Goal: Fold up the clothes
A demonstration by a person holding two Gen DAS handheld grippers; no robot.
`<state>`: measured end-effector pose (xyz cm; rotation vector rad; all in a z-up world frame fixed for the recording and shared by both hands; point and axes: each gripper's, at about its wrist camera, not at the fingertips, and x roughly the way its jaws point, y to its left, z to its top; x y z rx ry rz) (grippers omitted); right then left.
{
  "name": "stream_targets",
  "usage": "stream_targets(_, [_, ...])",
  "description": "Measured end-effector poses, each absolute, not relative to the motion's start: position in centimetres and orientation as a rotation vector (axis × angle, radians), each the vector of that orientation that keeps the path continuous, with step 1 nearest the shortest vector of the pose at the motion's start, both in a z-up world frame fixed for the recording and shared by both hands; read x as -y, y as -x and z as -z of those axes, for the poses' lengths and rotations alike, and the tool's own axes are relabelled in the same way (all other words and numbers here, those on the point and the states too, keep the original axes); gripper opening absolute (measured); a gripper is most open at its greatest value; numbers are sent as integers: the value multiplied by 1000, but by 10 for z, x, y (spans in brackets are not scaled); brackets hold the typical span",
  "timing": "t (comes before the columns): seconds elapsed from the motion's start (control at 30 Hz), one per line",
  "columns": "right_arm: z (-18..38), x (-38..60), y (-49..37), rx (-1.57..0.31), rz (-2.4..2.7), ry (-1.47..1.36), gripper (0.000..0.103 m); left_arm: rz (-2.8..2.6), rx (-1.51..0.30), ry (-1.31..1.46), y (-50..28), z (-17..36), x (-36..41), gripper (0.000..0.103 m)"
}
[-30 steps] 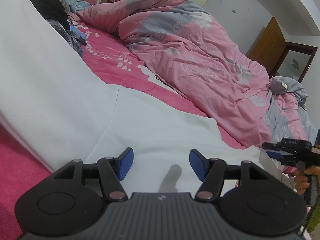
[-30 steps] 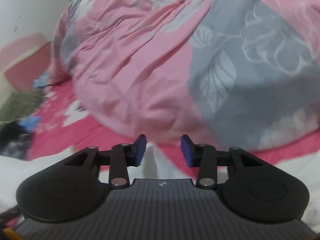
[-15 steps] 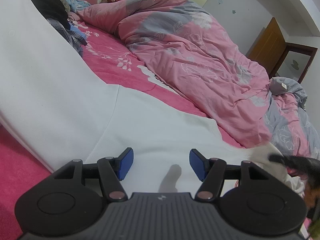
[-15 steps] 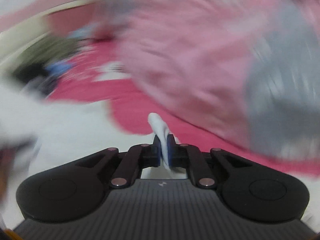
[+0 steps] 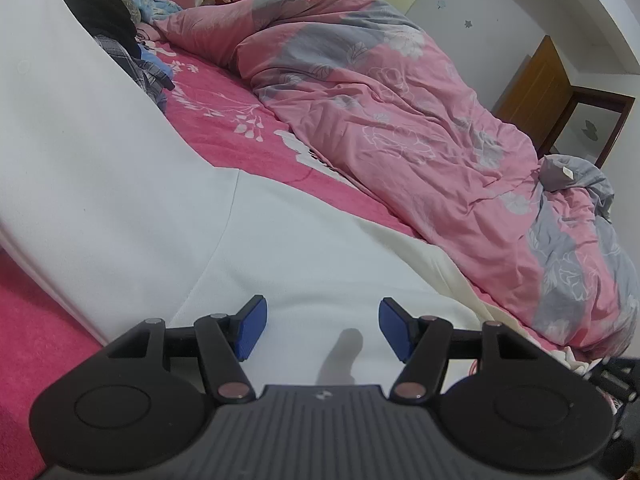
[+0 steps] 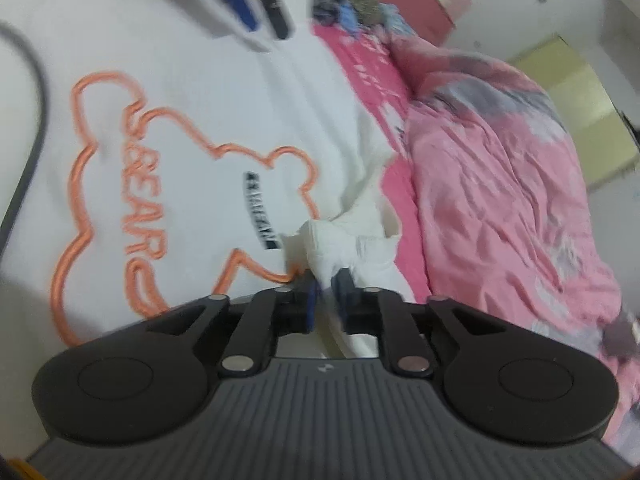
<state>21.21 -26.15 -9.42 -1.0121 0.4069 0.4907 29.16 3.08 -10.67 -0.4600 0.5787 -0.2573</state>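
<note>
Right gripper (image 6: 326, 294) rolled; jaws reopening around white shirt (image 6: 200, 92) fold.

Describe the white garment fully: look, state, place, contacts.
The white garment lies spread on the pink bedsheet, soft knit by its look, with an orange bear outline and lettering plus a small black label. One bunched edge sits between the right gripper pads, whose jaws have just been opening. The left gripper hovers open above it.

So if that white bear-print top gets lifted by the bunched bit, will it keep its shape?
Probably not. The white top looks floppy: its cloth crumples where the right gripper pinches it. It likely drapes and drags, since most lies flat on the bed. It seems light, not slippery.
</note>
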Motion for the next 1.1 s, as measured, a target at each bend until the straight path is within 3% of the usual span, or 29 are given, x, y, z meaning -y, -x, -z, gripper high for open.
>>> stream_targets(0.23, [22,311,-252,-410,-501,349,31,259,-579,460,-292,107,-31,63])
stream_targets(0.43, [21,326,-350,-647,-371,5,32,260,-579,463,-292,107,-32,63])
stream_targets(0.57, [47,322,-391,-858,-324,-70,32,260,-579,466,-292,107,-32,63])
stream_targets(0.6, [51,320,-395,-886,-318,-63,30,260,-579,467,-292,107,-32,63])
stream_targets(0.67, [54,313,-393,-890,-311,-8,3,260,-579,467,-292,107,-32,63])
stream_targets(0.77, [56,305,-391,-882,-300,51,3,260,-579,468,-292,108,-31,63])
stream_targets(1.1, [78,342,-419,-790,-201,-171,2,260,-579,469,-292,108,-32,63])
